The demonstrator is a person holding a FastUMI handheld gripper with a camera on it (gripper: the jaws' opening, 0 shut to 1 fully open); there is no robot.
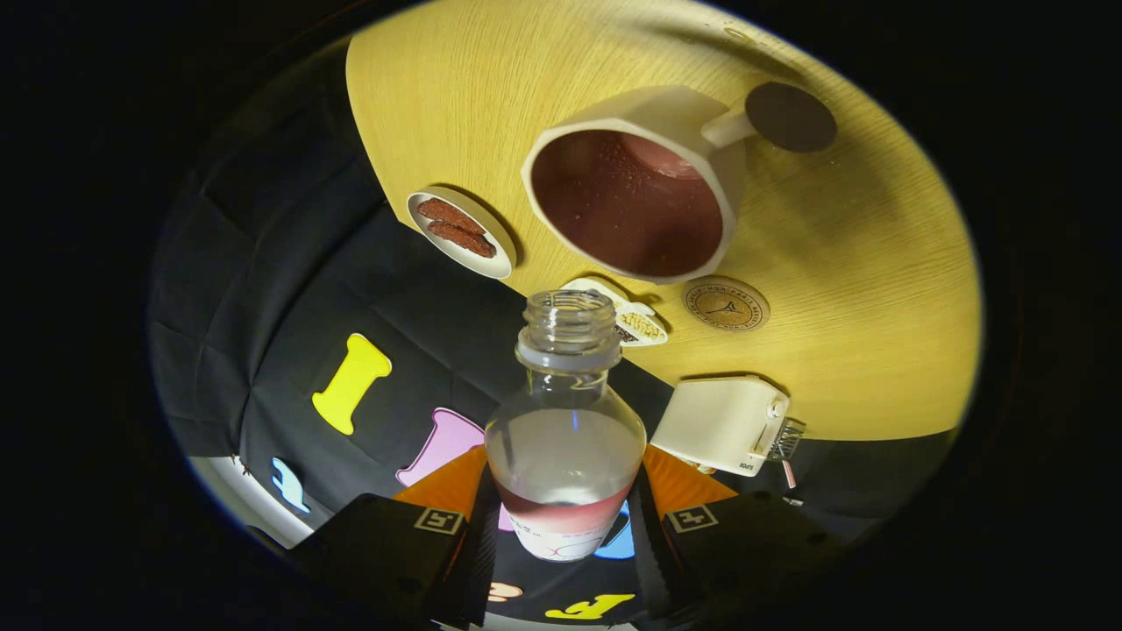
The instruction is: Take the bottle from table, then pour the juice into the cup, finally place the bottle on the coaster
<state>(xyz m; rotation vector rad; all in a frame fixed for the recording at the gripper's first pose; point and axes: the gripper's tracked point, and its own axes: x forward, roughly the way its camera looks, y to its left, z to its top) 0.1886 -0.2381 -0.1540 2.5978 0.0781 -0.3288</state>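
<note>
Tool (561, 526) clamps uncapped clear bottle (565, 438), red juice pooled low.

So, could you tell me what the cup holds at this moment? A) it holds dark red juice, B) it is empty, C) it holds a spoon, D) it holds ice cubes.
A: the cup shows dark red juice inside, while the bottle, held between the fingers of the hand-held gripper, has only a little red liquid left at its base.

Clear glossy plastic bottle (565, 412) (cap off); smooth matt cup (644, 180); wood-grain table (877, 263), low sheen; creased matt cloth wall (280, 263).
</note>
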